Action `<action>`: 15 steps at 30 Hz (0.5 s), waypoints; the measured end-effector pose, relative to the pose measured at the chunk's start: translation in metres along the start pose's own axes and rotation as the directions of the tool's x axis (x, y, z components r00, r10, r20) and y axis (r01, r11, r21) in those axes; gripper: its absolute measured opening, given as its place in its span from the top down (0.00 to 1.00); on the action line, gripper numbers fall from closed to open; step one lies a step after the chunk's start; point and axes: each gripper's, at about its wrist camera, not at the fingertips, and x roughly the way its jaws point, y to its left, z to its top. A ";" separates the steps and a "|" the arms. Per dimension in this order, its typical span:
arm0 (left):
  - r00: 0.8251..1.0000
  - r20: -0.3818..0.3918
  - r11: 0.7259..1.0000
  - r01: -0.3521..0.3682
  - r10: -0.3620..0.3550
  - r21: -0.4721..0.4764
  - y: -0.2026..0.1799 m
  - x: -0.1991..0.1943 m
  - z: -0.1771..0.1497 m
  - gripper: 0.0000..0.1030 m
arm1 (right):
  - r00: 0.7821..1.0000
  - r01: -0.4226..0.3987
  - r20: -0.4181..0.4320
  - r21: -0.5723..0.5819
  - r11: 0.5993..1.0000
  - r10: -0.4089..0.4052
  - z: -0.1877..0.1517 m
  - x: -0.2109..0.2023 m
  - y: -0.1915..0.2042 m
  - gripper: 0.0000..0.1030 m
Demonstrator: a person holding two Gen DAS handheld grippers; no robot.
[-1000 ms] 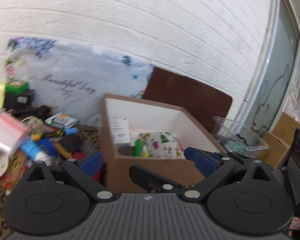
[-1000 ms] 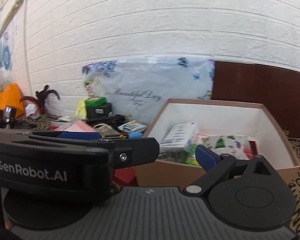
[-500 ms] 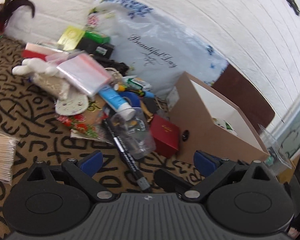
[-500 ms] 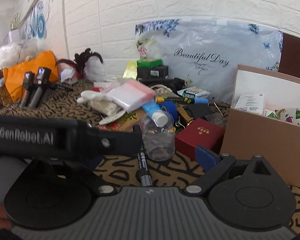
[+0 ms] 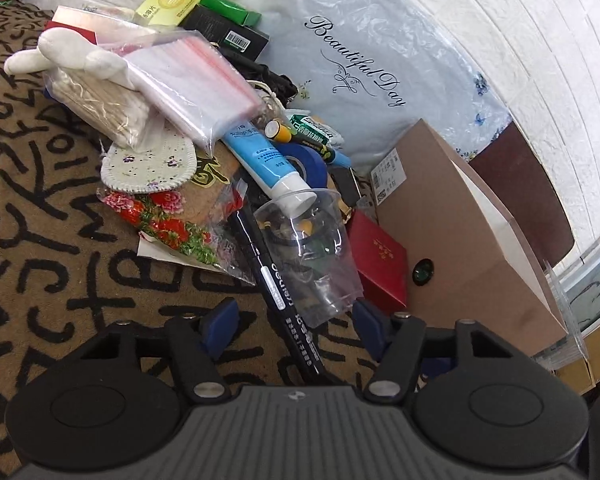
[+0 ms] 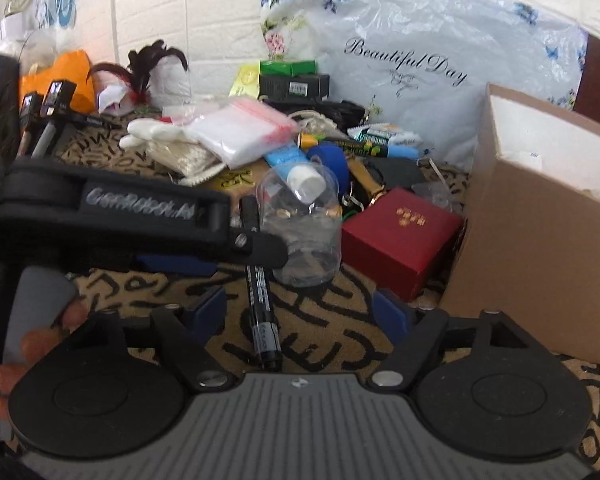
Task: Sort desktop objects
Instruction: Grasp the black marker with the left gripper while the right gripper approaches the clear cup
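Left tongs [image 5: 294, 320] gape wide around black marker [image 5: 278, 280].

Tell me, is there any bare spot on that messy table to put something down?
Yes: the patterned cloth lies bare left of the black marker and below the floral packet. From the clear cup and red box to the cardboard box it is crowded.

Bare cloth [image 5: 60, 208] leftward (clutter, cardboard box [image 5: 460, 240] rightward)
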 end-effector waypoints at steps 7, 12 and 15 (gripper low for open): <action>1.000 -0.002 1.000 0.012 -0.012 -0.029 0.006 0.011 0.004 0.37 | 1.000 0.010 -0.010 0.036 0.999 -0.009 0.001 0.002 -0.009 0.31; 1.000 -0.008 1.000 -0.005 0.005 -0.031 0.012 0.012 0.008 0.76 | 1.000 0.024 -0.021 0.059 0.998 -0.023 0.001 0.001 -0.014 0.32; 1.000 -0.016 0.998 0.006 -0.007 -0.056 0.022 0.012 0.009 0.74 | 0.999 0.034 -0.008 0.066 0.997 -0.033 0.002 0.002 -0.015 0.34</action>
